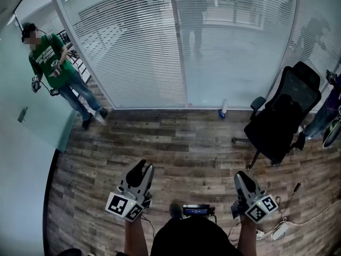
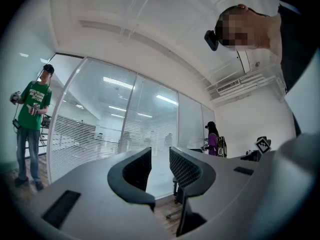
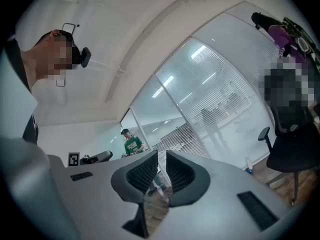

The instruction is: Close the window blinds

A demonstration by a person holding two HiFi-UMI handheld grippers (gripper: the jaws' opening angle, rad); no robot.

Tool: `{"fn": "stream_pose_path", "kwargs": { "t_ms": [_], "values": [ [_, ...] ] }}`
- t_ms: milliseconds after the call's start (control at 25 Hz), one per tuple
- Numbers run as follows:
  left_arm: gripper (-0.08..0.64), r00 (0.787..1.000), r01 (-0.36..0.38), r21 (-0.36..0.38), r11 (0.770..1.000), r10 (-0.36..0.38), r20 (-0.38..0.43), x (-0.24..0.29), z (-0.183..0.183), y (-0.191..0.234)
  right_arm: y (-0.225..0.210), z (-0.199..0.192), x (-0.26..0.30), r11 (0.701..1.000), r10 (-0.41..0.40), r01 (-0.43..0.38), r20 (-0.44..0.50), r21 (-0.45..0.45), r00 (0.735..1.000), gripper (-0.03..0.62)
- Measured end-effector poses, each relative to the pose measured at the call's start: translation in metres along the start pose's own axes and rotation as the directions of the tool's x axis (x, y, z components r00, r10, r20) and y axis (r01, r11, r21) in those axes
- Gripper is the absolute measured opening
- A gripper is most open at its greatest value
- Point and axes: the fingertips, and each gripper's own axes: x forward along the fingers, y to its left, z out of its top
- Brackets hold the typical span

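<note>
Office floor, wood-pattern planks [image 1: 176, 137], bounded at the far side by a glass partition [image 1: 213, 89]. Blinds [image 1: 133, 47]: white slats hung behind the glass, down across the panels well ahead of both grippers, with dim figures showing through them. Left gripper [image 1: 143, 167]: held level, pointing at the partition, jaws a little apart, nothing between them. Right gripper [image 1: 242, 176]: held level, jaws drawn together to a slit, nothing between them. Containers: one bottle [image 1: 223, 109], upright on the floor at the foot of the glass; contents cannot be told. Chair [image 1: 282, 121]: black, on casters, right of the bottle and near the partition. Person in a green shirt [image 1: 53, 63]: standing at left beside the partition, a gripper in each hand. Second person [image 1: 330, 111]: partly in view at the right edge, beyond the chair. Power strip [image 1: 279, 231] with cables: on the floor just right of the right gripper.
</note>
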Motion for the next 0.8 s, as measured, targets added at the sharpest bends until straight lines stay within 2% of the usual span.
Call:
{"fn": "stream_pose_path", "kwargs": {
  "t_ms": [200,800],
  "values": [
    [0.124,1.0,-0.01,0.015,1.0,0.01,0.02,0.009,0.002,-0.003,-0.008,0.009,0.003,1.0,0.023,-0.023,0.018,-0.019,1.0,0.06],
    [0.124,0.999,-0.036,0.043,0.998,0.037,-0.003,0.004,0.012,-0.024,-0.004,0.018,-0.01,0.998,0.055,-0.055,0.028,-0.002,0.998,0.06]
  ]
}}
